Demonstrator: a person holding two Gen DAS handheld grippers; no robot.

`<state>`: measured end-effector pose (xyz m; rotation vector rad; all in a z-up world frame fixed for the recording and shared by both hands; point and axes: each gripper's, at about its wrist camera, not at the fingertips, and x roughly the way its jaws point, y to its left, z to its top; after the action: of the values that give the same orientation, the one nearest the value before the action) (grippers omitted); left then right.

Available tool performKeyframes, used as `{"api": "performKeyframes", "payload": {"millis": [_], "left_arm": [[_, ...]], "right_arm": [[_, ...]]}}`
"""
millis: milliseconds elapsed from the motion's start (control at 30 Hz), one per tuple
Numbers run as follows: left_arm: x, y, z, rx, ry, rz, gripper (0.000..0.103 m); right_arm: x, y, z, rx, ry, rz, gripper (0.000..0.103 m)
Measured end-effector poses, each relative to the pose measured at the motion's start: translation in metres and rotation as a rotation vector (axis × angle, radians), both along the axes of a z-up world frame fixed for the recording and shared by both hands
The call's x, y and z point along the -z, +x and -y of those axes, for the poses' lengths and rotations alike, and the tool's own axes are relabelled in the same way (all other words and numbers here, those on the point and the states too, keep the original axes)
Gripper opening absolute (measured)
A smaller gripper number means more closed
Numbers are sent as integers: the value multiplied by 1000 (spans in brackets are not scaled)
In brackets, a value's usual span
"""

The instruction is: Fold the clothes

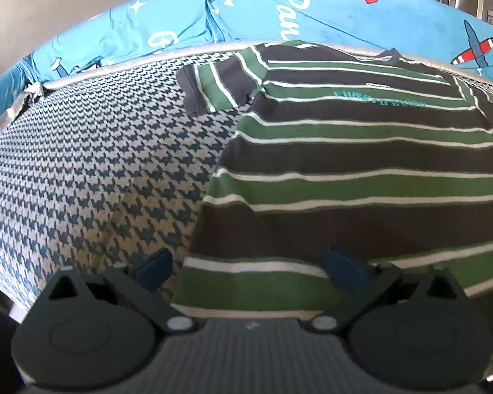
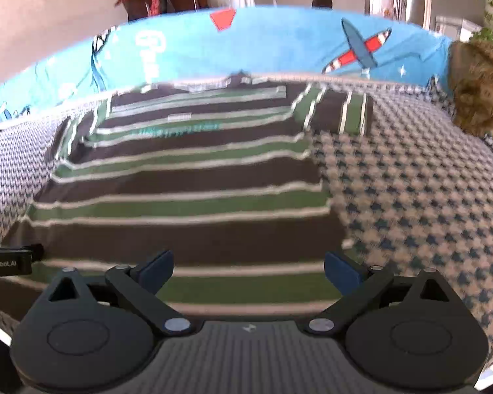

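A T-shirt (image 1: pixel 361 164) with dark grey, green and white stripes lies flat on a houndstooth-patterned cover (image 1: pixel 98 170), collar at the far side, hem nearest me. My left gripper (image 1: pixel 248 269) hovers open over the hem's left corner, one blue pad over the cover and the other over the shirt. The same T-shirt (image 2: pixel 187 180) fills the middle of the right wrist view. My right gripper (image 2: pixel 248 269) is open above the hem near its right corner, nothing between its fingers. The left sleeve (image 1: pixel 213 85) and right sleeve (image 2: pixel 338 111) are spread out sideways.
A blue printed sheet (image 1: pixel 312 10) with planes and lettering rises behind the cover. A brown furry object (image 2: pixel 480 95) sits at the far right edge. The other gripper's body (image 2: pixel 6 259) shows at the left edge. Bare houndstooth cover (image 2: pixel 410 197) lies right of the shirt.
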<state>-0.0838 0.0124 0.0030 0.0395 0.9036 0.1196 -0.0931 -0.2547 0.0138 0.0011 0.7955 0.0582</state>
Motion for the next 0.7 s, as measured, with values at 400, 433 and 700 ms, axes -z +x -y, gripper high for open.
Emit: {"api": "performKeyframes", "payload": {"millis": [400, 433, 700], "left_arm": [[4, -11, -5, -9, -33, -19, 103], [4, -12, -5, -9, -32, -19, 103], [4, -17, -4, -12, -31, -27, 103]], "right_arm": [[17, -10, -3, 25, -73, -55, 103], [18, -11, -3, 24, -74, -55, 103], [17, -17, -2, 27, -59, -65, 103]]}}
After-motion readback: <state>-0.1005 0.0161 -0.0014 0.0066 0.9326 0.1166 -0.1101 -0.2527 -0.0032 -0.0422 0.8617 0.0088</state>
